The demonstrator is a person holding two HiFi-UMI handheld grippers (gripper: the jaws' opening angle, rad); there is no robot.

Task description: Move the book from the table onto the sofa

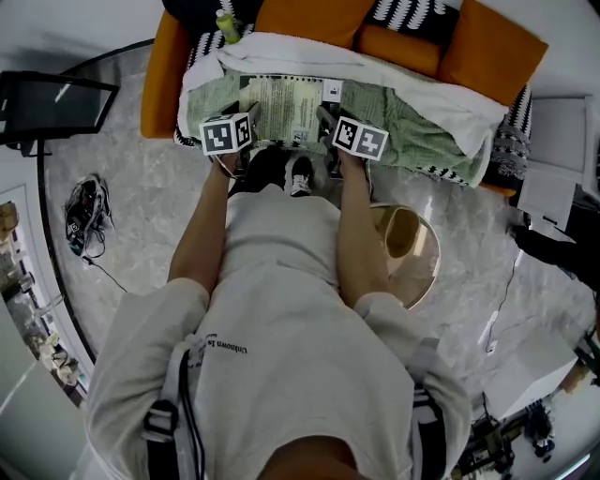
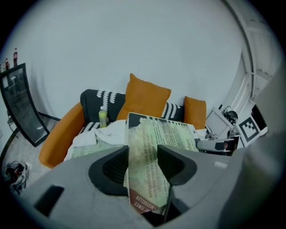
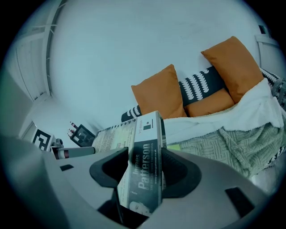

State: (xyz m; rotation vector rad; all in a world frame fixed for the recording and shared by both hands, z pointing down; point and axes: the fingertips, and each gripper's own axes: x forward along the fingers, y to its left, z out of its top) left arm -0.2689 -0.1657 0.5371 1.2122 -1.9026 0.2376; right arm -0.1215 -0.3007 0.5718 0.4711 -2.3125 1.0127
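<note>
The orange sofa [image 1: 164, 75] fills the top of the head view, with a white blanket [image 1: 375, 75] over its seat and a green knitted throw [image 1: 422, 141] along the front edge. The person's body takes the lower half of the frame, and both forearms reach upward to the sofa. The floor [image 1: 141, 206] is of pale marble. A small round counter [image 1: 433, 262] of light wood stands right of centre, beside the person's right arm.

Orange cushions [image 1: 492, 47] lean on the sofa back, with black and white patterned cushions between them.

The book [image 1: 286, 108] is at top centre of the head view, over the front of the sofa seat and above the green throw. It is held between the two grippers; I cannot tell if it touches the throw.

The left gripper [image 1: 246, 117] is closed on the book's left edge. In the left gripper view its jaws [image 2: 143, 163] press on the printed cover [image 2: 152, 134] from both sides. The right gripper [image 1: 328, 120] is closed on the right edge. In the right gripper view [image 3: 145, 172] the book's spine [image 3: 145, 152] stands upright between the two jaws.

A small yellow-green bottle [image 1: 228, 26] stands at the upper left end of the sofa, near the blanket.
</note>
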